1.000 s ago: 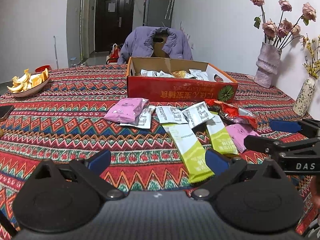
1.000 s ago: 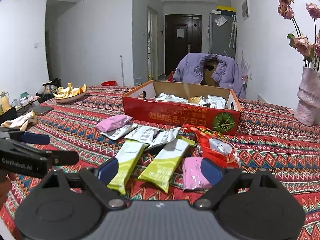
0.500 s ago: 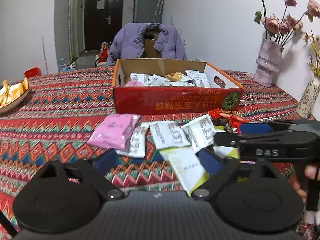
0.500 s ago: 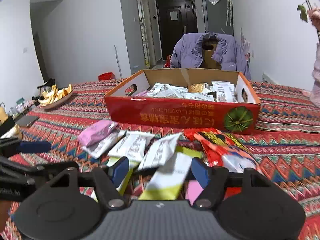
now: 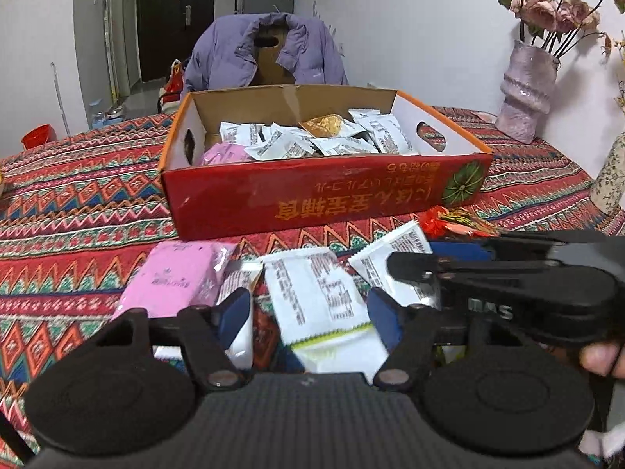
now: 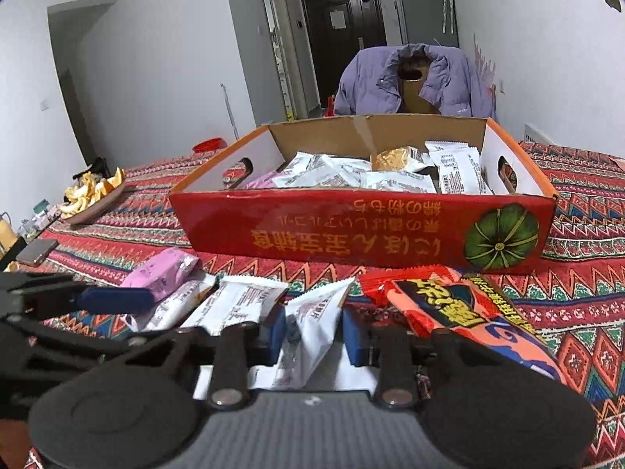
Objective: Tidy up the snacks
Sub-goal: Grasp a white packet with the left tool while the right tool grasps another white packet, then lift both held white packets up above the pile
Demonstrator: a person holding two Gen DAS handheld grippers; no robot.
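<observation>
White snack packet (image 6: 312,324) between closing right gripper (image 6: 314,336), long axis toward red box (image 6: 351,230); left gripper (image 5: 308,312) closing around another white packet (image 5: 312,293); worktop (image 6: 586,234) clear rightward.

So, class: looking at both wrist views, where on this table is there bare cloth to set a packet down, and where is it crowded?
Free: the tablecloth left of the red box, between it and the peel plate; also the cloth right of the box. Crowded: the strip before the box, with pink packet, white packets and red wrapper.
</observation>
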